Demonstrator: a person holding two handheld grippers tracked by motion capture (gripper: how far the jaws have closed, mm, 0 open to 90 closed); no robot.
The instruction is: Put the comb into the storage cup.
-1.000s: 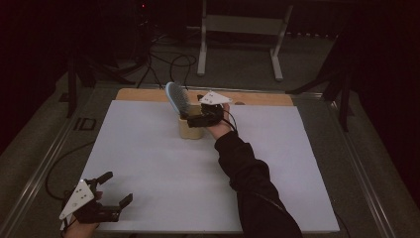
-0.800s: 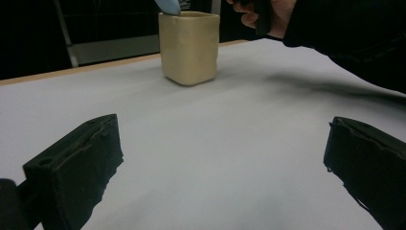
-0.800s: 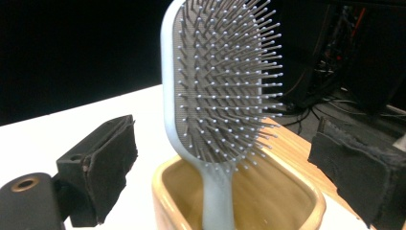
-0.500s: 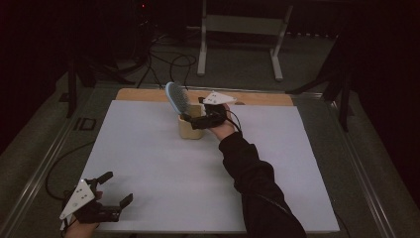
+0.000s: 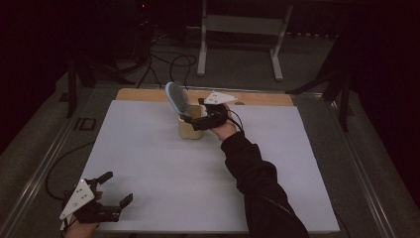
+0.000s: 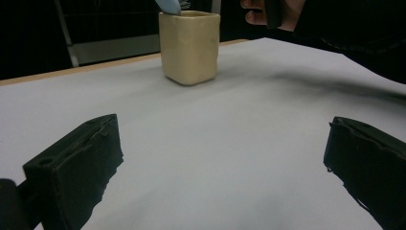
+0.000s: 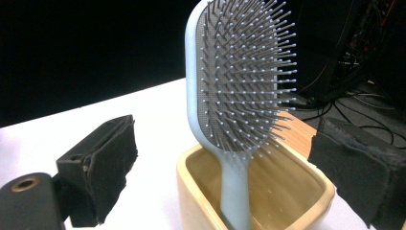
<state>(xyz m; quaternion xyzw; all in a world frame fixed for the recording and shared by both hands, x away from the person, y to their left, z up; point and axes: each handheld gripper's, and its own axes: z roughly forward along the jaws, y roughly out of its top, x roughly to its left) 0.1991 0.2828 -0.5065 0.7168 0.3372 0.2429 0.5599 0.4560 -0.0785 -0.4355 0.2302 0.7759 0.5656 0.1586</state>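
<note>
White-topped table (image 5: 163, 163), wooden strip along far edge, beige cup (image 5: 191, 128) standing near it

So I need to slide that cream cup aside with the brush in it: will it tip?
Probably prone to tipping: the hairbrush stands handle-down in the cream cup, its wide head well above the rim and leaning to one side. The cup's squarish flat base on the white table should help, so push low. The open right gripper is beside it.

**Both grippers spread wide, one arm reaching far**

The right gripper (image 5: 198, 120) is held out on a fully stretched, dark-sleeved arm, jaws wide apart and clasping nothing. The left gripper (image 5: 116, 189) sits low by the person's body, jaws equally spread, pointing toward the right one.
</note>
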